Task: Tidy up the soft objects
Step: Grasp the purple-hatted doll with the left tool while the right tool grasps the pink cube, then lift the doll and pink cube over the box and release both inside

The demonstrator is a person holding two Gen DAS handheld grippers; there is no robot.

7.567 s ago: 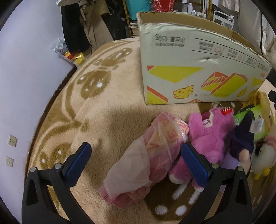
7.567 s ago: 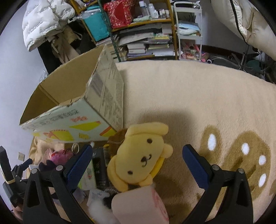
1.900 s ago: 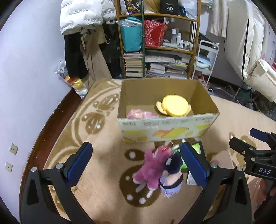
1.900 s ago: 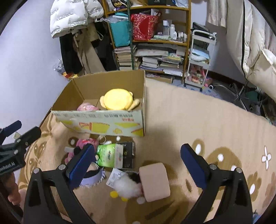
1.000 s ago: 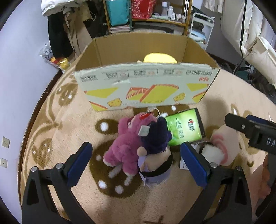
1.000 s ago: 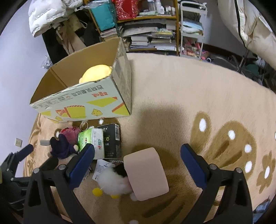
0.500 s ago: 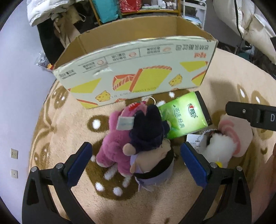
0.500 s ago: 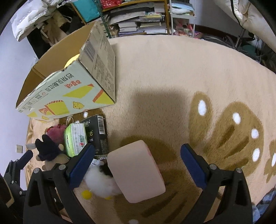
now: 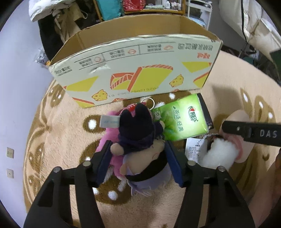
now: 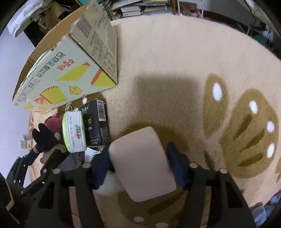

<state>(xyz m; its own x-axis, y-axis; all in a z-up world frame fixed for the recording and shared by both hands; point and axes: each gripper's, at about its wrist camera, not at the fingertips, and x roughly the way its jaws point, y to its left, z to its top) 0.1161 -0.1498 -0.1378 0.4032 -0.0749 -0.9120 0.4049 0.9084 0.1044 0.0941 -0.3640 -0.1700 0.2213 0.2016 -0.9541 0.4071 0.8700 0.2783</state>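
Observation:
My left gripper (image 9: 138,163) is shut on a doll with a dark purple hat (image 9: 138,128), which lies on a pink plush bear (image 9: 109,138) on the rug. My right gripper (image 10: 138,166) is shut on a pale pink soft block (image 10: 140,161), with a white fluffy toy (image 10: 110,187) beside it. The block (image 9: 244,121) and white toy (image 9: 219,154) also show in the left wrist view, under the right gripper's black finger. A green tissue pack (image 9: 182,119) and a black pack (image 10: 95,121) lie between the toys. The open cardboard box (image 9: 137,68) stands just behind them.
The beige rug with brown paw patterns (image 10: 245,122) stretches to the right. A white paper tag (image 9: 195,150) lies by the white toy. Shelves with books and bags (image 9: 140,5) and hanging clothes (image 9: 58,19) stand behind the box. A purple wall (image 9: 14,87) is at the left.
Both grippers have moved down and closed: the left onto the purple-hat doll, the right onto the pink block. Earlier both were open above the toys.

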